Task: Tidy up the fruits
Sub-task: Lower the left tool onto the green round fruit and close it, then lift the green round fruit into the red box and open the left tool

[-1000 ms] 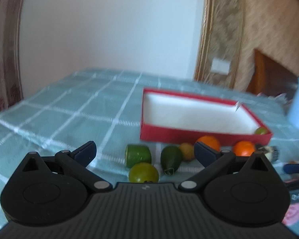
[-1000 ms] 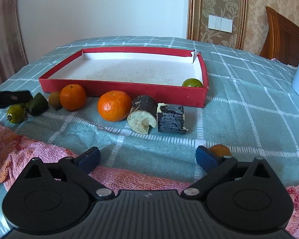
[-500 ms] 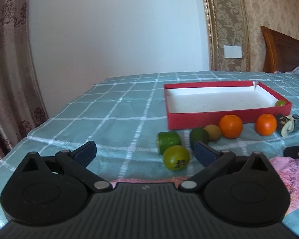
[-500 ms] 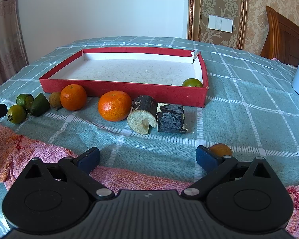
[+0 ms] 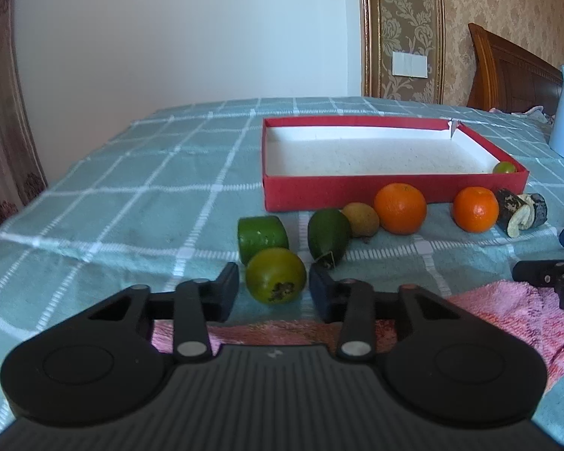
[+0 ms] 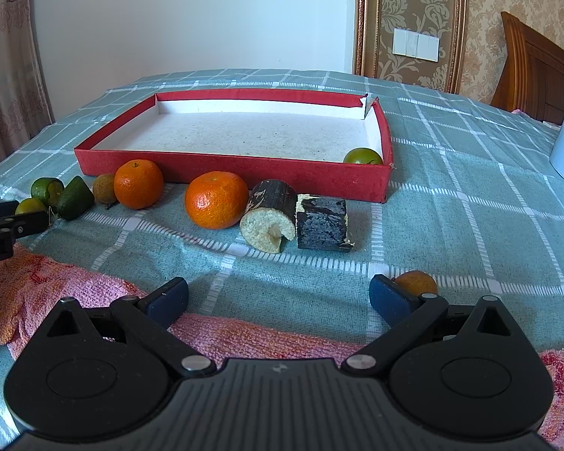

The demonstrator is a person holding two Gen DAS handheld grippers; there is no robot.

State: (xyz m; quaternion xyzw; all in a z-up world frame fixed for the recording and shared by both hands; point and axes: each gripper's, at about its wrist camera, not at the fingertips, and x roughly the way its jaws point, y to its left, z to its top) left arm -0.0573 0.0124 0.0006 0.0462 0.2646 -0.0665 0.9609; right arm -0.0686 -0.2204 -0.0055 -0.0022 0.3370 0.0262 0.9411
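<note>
Two oranges (image 6: 138,183) (image 6: 216,199); one red box (image 6: 240,169).

Matt woven cloth, teal with white checks, covers the surface (image 6: 451,203); a fluffy pink towel (image 6: 244,334) lies on it. The red tray (image 6: 229,167) looks like rough cardboard lined with white paper. The oranges (image 6: 216,199) have glossy dimpled peel, and the left claw (image 5: 274,291) is matt black plastic

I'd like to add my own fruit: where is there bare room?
Most of the red box floor is bare; one green fruit sits in its near right corner. The cloth left of the box is free. The box's front edge is crowded.
</note>
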